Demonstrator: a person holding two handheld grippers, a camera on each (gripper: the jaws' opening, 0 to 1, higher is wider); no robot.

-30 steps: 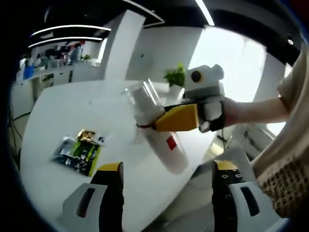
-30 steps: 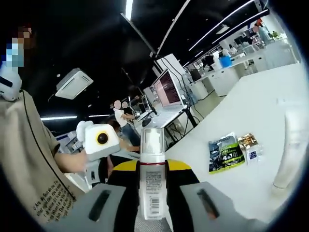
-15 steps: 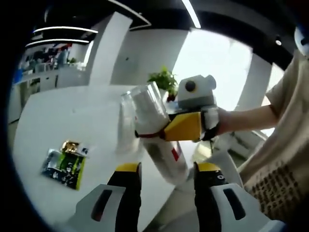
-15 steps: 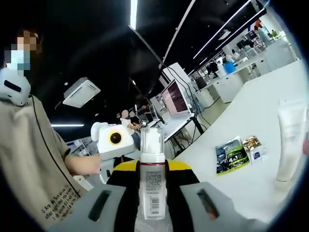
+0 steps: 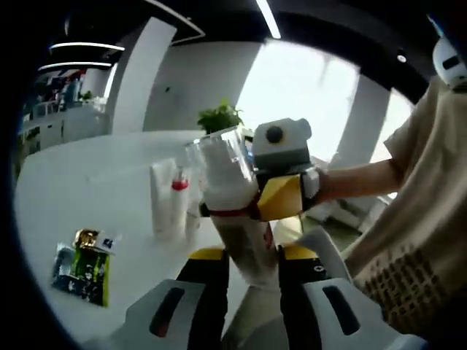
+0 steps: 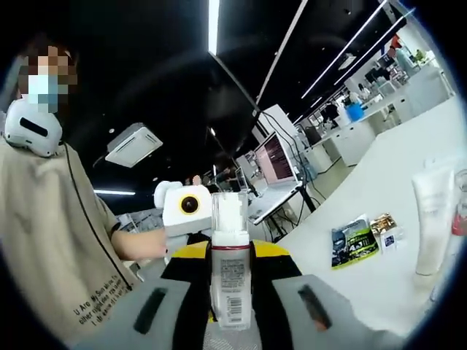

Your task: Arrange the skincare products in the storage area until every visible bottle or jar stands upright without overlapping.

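Observation:
A white pump bottle (image 5: 222, 171) with a clear cap and a red neck band is held tilted in the air above the table edge. My right gripper (image 5: 241, 208) reaches in from the right and is shut on the bottle just below the red band. My left gripper (image 5: 252, 257) has its yellow-tipped jaws against both sides of the bottle's lower body. In the right gripper view the same bottle (image 6: 229, 219) stands up between the jaws of my right gripper (image 6: 230, 254). A white tube (image 5: 164, 204) stands upright on the table, with a red-capped item (image 5: 179, 184) just behind it.
Green sachet packets (image 5: 82, 266) lie flat on the white table (image 5: 80, 182), and a potted plant (image 5: 219, 117) stands at its far end. In the right gripper view the tube (image 6: 427, 219) and packets (image 6: 355, 244) sit to the right. A person's torso (image 5: 408, 240) is close on the right.
The left gripper's jaws have narrowed from wide apart to flush with the bottle's body. The left view swung, bringing the upright tube into sight. The right gripper keeps its hold.

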